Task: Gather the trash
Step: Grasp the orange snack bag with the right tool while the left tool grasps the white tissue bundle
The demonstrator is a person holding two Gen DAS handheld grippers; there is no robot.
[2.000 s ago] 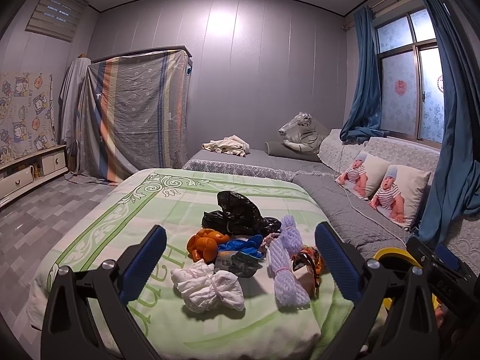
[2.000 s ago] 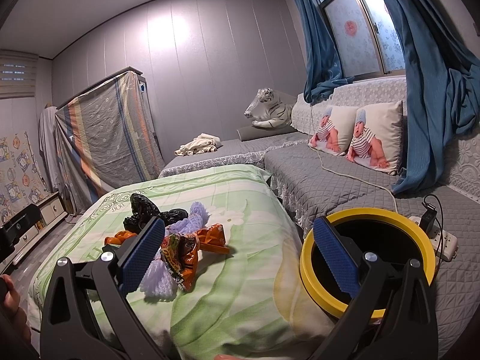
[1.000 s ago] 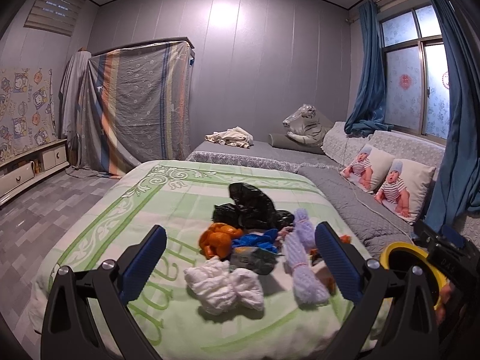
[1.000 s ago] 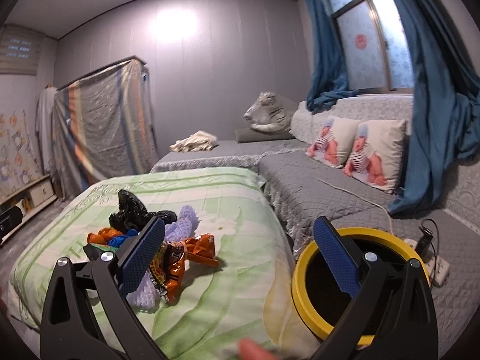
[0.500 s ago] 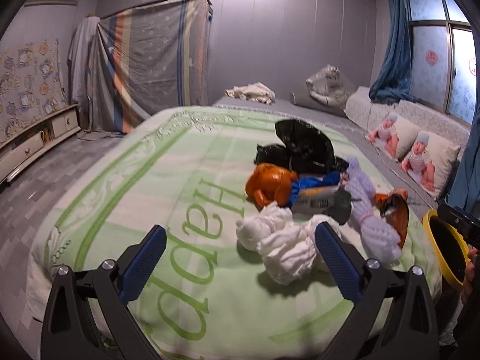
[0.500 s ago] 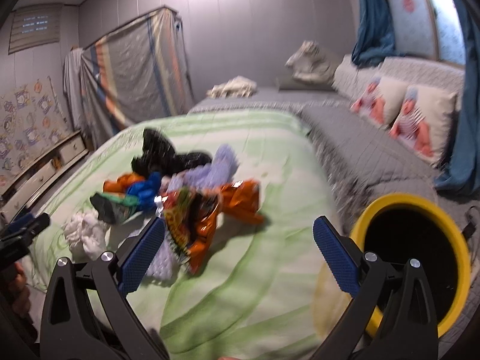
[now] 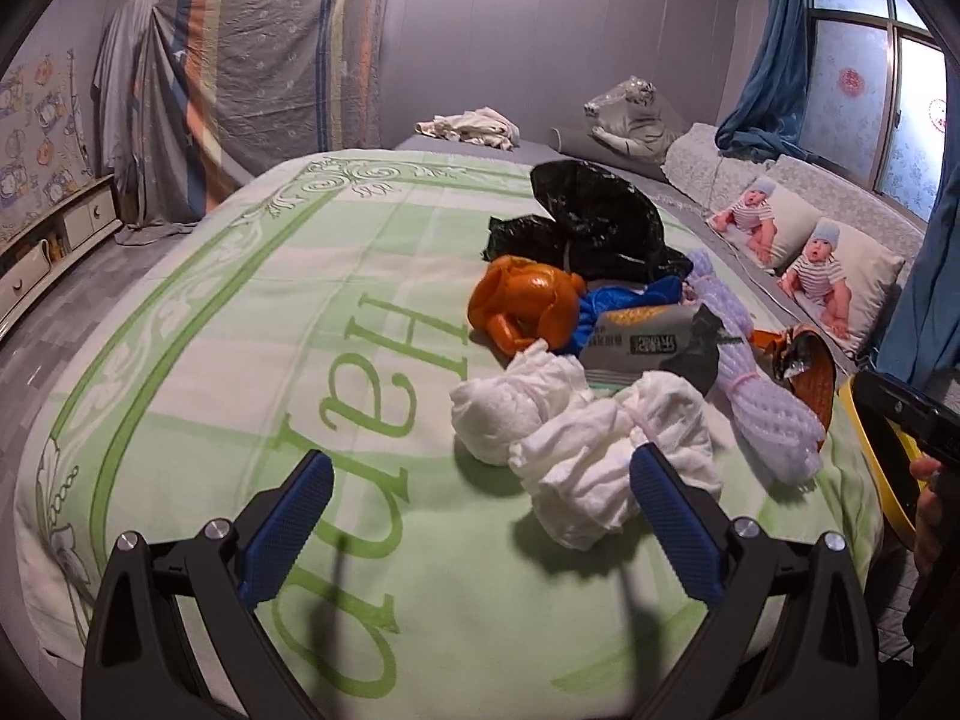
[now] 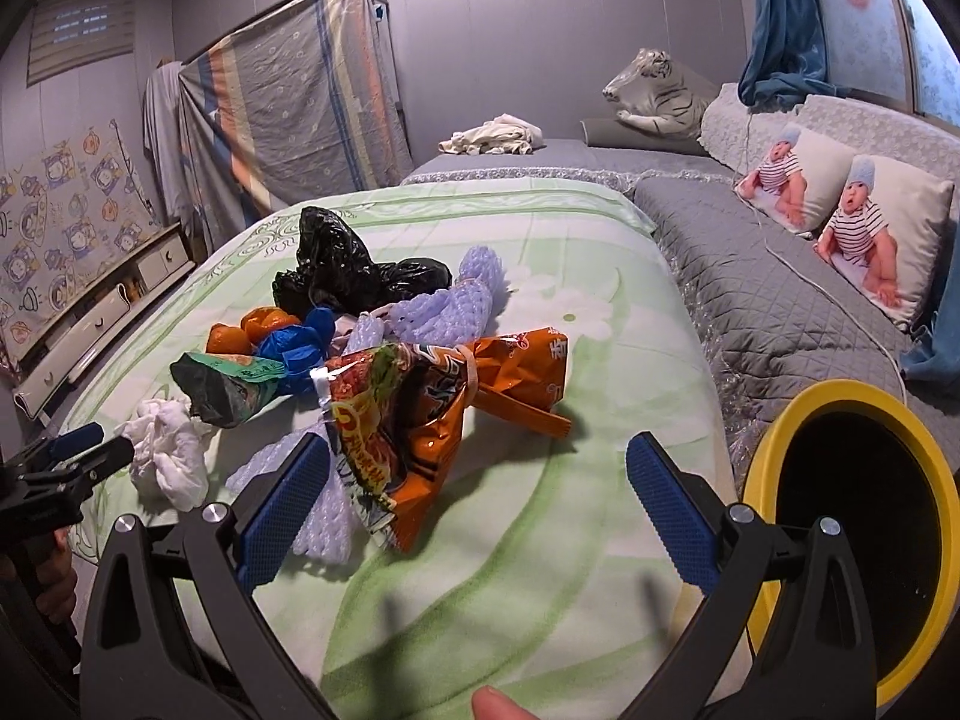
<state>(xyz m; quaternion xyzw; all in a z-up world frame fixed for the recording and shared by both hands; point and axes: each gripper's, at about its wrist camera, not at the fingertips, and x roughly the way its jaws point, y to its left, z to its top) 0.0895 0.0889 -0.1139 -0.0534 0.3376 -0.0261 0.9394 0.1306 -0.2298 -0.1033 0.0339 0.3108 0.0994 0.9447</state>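
A heap of trash lies on the green bedspread (image 7: 252,372): a white crumpled wad (image 7: 576,438), an orange bag (image 7: 522,306), a black plastic bag (image 7: 594,228), a grey snack packet (image 7: 648,342) and lilac foam netting (image 7: 762,408). My left gripper (image 7: 480,516) is open just short of the white wad (image 8: 168,450). In the right wrist view an orange snack wrapper (image 8: 420,408) lies straight ahead of my open right gripper (image 8: 474,498). A yellow-rimmed black bin (image 8: 852,516) stands at the bed's right side.
A grey quilted sofa (image 8: 768,276) with baby-print cushions (image 8: 876,228) runs along the right, under blue curtains (image 7: 762,48). A covered wardrobe (image 7: 270,72) and low white drawers (image 7: 54,240) stand at the left. A fingertip (image 8: 498,705) shows at the bottom edge.
Both grippers have dropped lower and closer to the heap. The left now faces the white wad, the right faces the orange wrapper. Both stayed open.
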